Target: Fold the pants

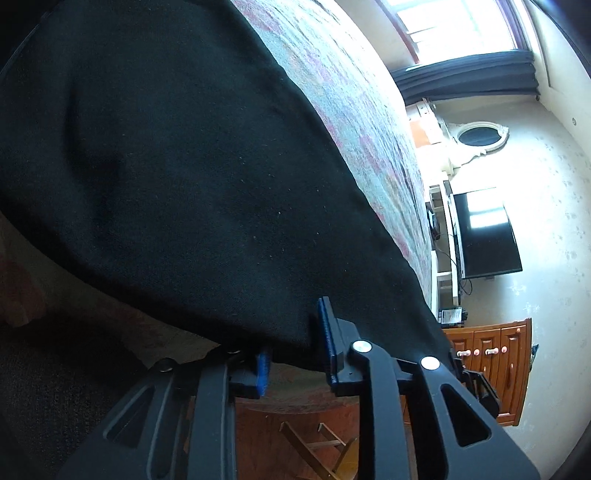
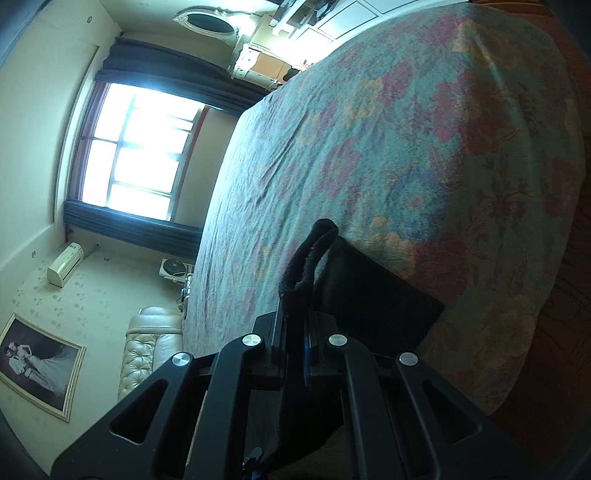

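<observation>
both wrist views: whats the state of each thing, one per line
pants: spread on the bed, one edge bunched and lifted in the right gripper
left gripper: jaws apart at the pants' edge, pads not pressing
right gripper: shut on the pants
bed cover: lying smooth, lightly wrinkled
curtain: drawn aside, window uncovered
television: off, screen dark

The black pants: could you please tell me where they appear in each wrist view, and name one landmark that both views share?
Left wrist view: the black pants fill the left and centre, draped over the floral bedspread, their lower edge between the left gripper fingers.
Right wrist view: lower centre, a bunched edge pinched in the right gripper.
Shared landmark: the oval mirror.
</observation>
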Demonstrator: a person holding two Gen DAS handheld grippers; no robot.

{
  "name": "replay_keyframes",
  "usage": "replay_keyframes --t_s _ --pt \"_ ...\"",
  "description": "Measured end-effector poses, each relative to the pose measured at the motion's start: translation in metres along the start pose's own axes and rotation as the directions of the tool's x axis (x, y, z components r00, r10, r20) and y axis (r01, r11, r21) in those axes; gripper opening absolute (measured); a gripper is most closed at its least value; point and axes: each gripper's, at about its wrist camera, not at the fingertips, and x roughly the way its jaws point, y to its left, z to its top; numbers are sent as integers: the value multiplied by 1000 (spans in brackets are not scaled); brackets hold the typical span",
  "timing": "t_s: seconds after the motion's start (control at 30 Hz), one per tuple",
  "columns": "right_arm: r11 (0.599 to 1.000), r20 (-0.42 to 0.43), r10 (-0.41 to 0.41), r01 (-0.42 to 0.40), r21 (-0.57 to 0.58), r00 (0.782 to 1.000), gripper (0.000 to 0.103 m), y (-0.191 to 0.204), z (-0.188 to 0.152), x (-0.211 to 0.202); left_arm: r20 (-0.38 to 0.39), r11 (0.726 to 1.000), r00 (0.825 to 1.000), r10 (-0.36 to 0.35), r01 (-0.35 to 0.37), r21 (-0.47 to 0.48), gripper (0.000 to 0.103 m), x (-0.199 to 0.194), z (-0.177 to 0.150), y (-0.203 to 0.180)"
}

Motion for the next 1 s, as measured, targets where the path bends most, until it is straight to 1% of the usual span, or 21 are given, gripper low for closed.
replay_keyframes --t_s 0.07,0.1,0.2,0.23,0.3,0.33,0.37,0.4,0.43,0.5,0.57,0.6,0.63,0.67,0.7,0.73,0.8,0.83,0.87,0.93,1.0 --pt "999 -29 -37 38 33 999 7 -23 -3 5 -14 1000 1000 -24 24 10 47 1 -1 -4" --pt "997 -46 -58 61 47 997 11 -35 -4 8 -20 1000 999 -26 26 9 50 0 -2 -5" --pt "987 -38 -120 123 99 992 22 -65 -4 4 -59 999 997 -40 41 11 51 -4 -5 -10" --pt "985 -27 -125 128 118 992 31 -73 -3 -1 -83 998 995 -61 62 6 51 -5 -7 -10" --pt "983 7 -113 111 149 994 35 -84 2 -13 -119 994 988 -102 104 11 51 -9 -7 -13" --pt "986 24 -81 77 149 996 35 -85 6 -20 -124 992 985 -117 121 24 51 -13 -5 -15" --pt "990 42 -42 36 139 998 40 -83 11 -25 -119 990 984 -129 134 41 51 -18 -1 -18" --pt "993 49 2 -8 119 999 46 -80 18 -29 -108 987 984 -141 149 61 51 -23 4 -18" --pt "994 37 60 -63 84 998 56 -75 28 -27 -93 984 984 -150 158 88 51 -29 8 -21" --pt "994 18 111 -110 -22 994 56 -57 42 -23 -77 972 982 -172 182 150 51 -42 13 -26" --pt "981 -57 114 -121 -152 992 63 -36 52 -8 -87 957 973 -214 227 183 51 -54 20 -31" --pt "974 -89 84 -101 -204 993 63 -28 57 2 -89 950 968 -234 247 189 51 -60 23 -31" --pt "968 -113 57 -82 -238 992 63 -24 61 11 -86 944 964 -252 265 196 51 -65 26 -33" --pt "965 -154 55 -92 -246 987 63 -23 64 21 -78 940 962 -262 272 205 55 -70 31 -33" --pt "965 -195 60 -106 -238 979 63 -25 66 31 -64 937 962 -266 273 218 63 -77 36 -31" --pt "966 -227 57 -112 -235 972 63 -26 67 40 -49 935 964 -262 267 233 66 -83 43 -27" --pt "968 -355 66 -147 -204 932 64 -32 51 59 -5 938 974 -227 220 268 67 -94 58 -16" --pt "968 -385 20 -113 -223 923 64 -34 45 67 15 941 982 -188 176 290 67 -100 65 -8" --pt "965 -399 6 -110 -238 917 64 -34 41 70 38 942 987 -153 135 307 67 -104 72 -1" --pt "969 -430 48 -147 -199 902 66 -37 40 70 50 943 994 -97 76 323 67 -111 87 15" --pt "969 -436 51 -151 -196 899 65 -43 44 63 79 948 995 -65 37 317 69 -122 100 32"
